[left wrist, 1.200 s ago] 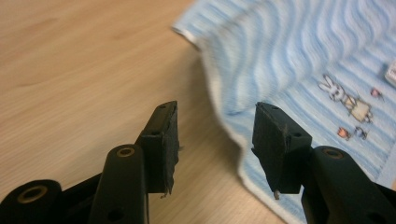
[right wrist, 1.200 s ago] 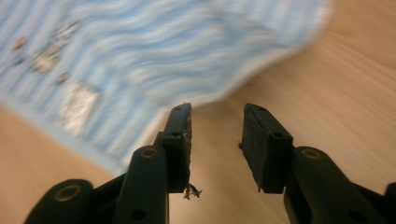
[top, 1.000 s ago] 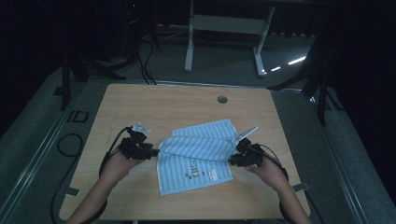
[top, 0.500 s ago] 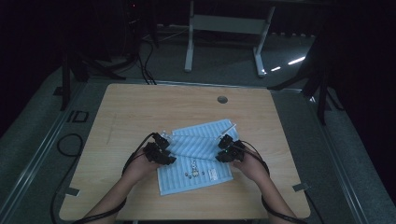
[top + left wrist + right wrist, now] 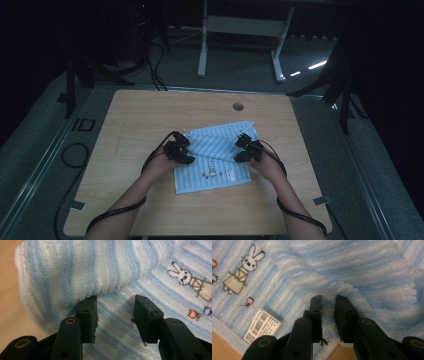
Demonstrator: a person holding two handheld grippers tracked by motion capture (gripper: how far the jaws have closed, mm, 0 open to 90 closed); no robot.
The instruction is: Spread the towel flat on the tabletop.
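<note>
A light blue striped towel (image 5: 216,145) lies partly folded in the middle of the wooden table (image 5: 150,115). It carries an embroidered rabbit (image 5: 244,267) and a white barcode label (image 5: 262,326). My left gripper (image 5: 185,151) rests at the towel's left edge. In the left gripper view its jaws stand wide apart, so the gripper (image 5: 116,312) is open over the lower layer, and the folded upper layer (image 5: 82,270) bulges over the left jaw's tip. My right gripper (image 5: 241,149) sits at the towel's right edge. Here the gripper (image 5: 328,306) shows a narrow gap with only the towel surface behind it.
A round cable hole (image 5: 238,106) sits near the table's far edge. Behind the table stands a white metal frame (image 5: 240,25) on a dark floor. Cables (image 5: 70,155) trail off the left side. Bare wood surrounds the towel on all sides.
Both grippers moved inward from the towel's outer ends toward the middle, carrying the far corners over the lower layer. The jaws now stand apart, with the folded layer lying at their tips.
</note>
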